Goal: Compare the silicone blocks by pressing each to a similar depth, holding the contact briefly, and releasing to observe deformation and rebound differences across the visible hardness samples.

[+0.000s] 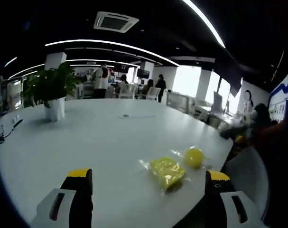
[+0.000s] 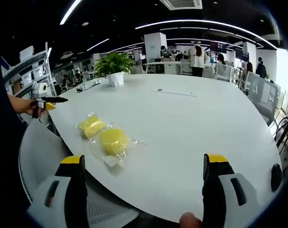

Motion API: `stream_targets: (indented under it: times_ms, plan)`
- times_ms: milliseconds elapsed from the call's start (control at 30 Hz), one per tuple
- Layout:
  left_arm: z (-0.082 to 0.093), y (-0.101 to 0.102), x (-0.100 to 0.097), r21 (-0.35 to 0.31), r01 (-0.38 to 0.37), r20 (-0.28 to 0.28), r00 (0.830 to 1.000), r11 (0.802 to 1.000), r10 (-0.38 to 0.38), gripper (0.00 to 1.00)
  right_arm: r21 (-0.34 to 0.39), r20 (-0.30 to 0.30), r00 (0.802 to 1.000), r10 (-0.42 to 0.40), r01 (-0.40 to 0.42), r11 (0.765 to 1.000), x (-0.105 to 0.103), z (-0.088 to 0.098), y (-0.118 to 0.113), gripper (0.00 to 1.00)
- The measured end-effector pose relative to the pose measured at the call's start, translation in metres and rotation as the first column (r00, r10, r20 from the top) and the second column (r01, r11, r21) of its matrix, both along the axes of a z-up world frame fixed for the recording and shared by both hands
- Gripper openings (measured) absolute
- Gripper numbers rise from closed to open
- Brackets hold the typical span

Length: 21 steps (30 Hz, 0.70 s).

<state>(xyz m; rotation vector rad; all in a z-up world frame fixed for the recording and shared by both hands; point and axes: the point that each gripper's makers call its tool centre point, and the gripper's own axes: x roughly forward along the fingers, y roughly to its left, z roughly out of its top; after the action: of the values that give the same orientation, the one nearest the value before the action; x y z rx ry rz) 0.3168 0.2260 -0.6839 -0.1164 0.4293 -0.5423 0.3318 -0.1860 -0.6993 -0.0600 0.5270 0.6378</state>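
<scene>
Bench (image 2: 191, 128), white & wide, carries two yellow silicone blocks in clear wrap near its edge. In right gripper view the nearer block (image 2: 114, 141) sits just beside the farther block (image 2: 91, 126), both ahead-left of the right gripper (image 2: 144, 166), whose jaws stand wide apart w/ nothing between; not touching either. Left gripper view: same pair, flat block (image 1: 166, 171) & rounder block (image 1: 194, 157) side by side, close but contact unclear. Left gripper (image 1: 148, 178) jaws apart too, held above bench, blocks ahead between the tips' line, no contact. Potted plant (image 1: 51, 92) stands well apart on far side of the bench. A hand (image 2: 25, 105) at left of right gripper view holds a gripper. People & chairs in background.
</scene>
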Motion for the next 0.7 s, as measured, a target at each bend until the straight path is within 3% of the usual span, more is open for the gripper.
stream_targets:
  times_ms: [467, 700]
  plan:
    - [-0.005, -0.014, 0.007, 0.026, 0.054, 0.002, 0.999, 0.998, -0.054, 1.0, -0.011, -0.002, 1.0, -0.011, 0.011, 1.0, 0.004, -0.002, -0.001, 0.96]
    - [-0.001, -0.018, 0.011, 0.016, 0.068, 0.007, 0.998, 0.998, -0.068, 1.0, 0.022, 0.009, 1.0, -0.025, 0.025, 0.999, 0.019, 0.001, 0.003, 0.96]
